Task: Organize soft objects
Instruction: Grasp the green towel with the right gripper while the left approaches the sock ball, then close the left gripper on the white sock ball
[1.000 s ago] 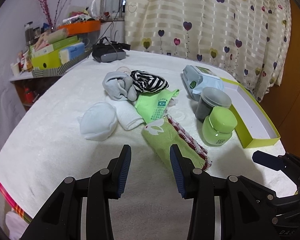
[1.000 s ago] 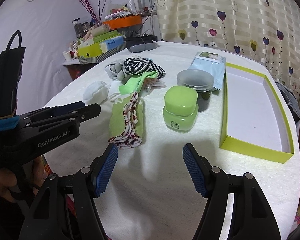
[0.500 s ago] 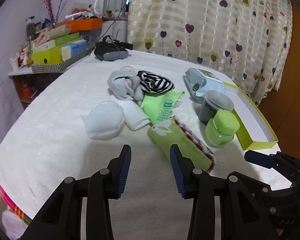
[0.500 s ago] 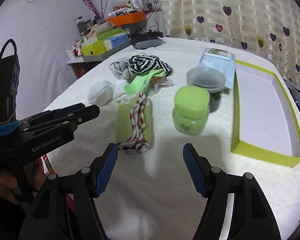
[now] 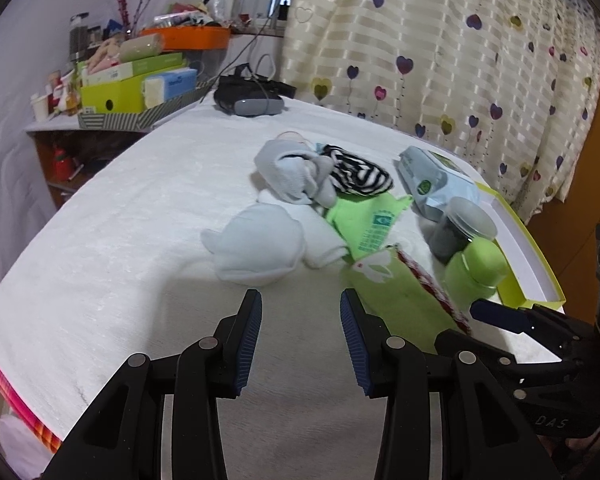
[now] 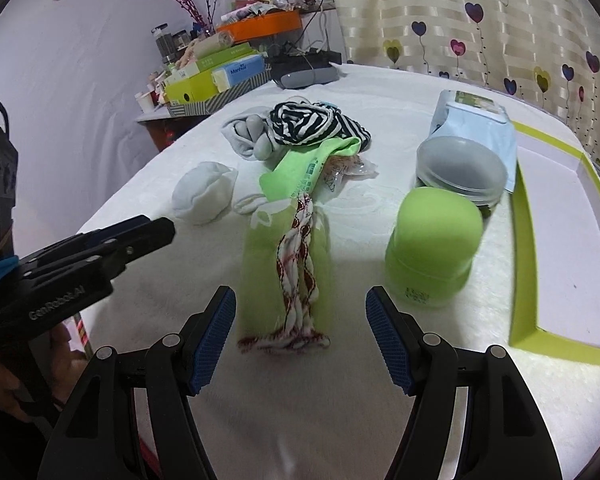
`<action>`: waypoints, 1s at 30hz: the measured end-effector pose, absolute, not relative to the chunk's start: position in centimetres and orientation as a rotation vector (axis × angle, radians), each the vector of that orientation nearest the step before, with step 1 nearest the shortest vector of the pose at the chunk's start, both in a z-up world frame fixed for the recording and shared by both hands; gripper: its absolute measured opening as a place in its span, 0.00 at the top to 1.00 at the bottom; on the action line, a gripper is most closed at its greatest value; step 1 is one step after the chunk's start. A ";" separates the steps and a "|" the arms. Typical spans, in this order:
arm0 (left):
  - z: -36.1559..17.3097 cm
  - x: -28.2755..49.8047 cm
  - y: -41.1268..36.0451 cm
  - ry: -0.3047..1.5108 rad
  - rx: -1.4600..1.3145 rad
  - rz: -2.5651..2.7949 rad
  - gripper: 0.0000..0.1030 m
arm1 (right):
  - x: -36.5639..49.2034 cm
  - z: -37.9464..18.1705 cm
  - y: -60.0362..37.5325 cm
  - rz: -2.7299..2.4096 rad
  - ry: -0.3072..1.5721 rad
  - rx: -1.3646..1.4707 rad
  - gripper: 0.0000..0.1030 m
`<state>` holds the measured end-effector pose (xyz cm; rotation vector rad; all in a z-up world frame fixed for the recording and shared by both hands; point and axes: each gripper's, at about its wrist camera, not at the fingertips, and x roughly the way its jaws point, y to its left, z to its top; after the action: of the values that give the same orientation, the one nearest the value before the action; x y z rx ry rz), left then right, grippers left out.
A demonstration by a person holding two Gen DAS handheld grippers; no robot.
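Soft things lie on a white cloth-covered table: a rolled pale sock (image 5: 256,244), a grey sock bundle (image 5: 292,172), a black-and-white striped piece (image 5: 360,172), a bright green cloth (image 5: 368,216) and a long green sock (image 6: 260,272) with red-and-white trim (image 6: 300,248). My left gripper (image 5: 300,308) hovers just short of the pale sock; its jaws are opening and hold nothing. My right gripper (image 6: 300,312) is open, and its fingers flank the near end of the green sock without pressing on it.
A green jar (image 6: 436,240) stands right of the green sock, with a lidded dark jar (image 6: 460,168) and a pale blue pouch (image 6: 476,120) behind it. A shallow lime-edged box (image 6: 524,240) lies at the right. Cluttered shelves (image 5: 132,80) and a black device (image 5: 252,100) sit at the far left.
Both grippers have moved forward over the table toward the pile. The green sock's near end now lies between the right fingers, and the pale sock sits closer to the left fingers.
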<state>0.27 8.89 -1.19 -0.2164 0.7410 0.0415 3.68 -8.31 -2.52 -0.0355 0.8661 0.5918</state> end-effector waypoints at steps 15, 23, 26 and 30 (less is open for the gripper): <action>-1.2 3.4 11.9 0.733 -0.211 0.073 0.46 | 4.9 -3.7 -6.1 0.608 0.899 -0.071 0.59; -1.8 5.8 11.5 0.758 -0.218 0.028 0.45 | 4.8 -3.4 -6.2 0.602 0.900 -0.066 0.59; -2.4 6.5 11.2 0.769 -0.210 0.039 0.45 | 4.9 -3.3 -6.3 0.602 0.902 -0.065 0.59; -2.8 7.0 11.2 0.773 -0.210 0.055 0.45 | 4.8 -3.3 -6.2 0.602 0.901 -0.065 0.59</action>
<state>6.96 11.23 -2.75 -0.2103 0.7733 0.0552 4.83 -6.24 -3.31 -0.0654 0.9007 0.6015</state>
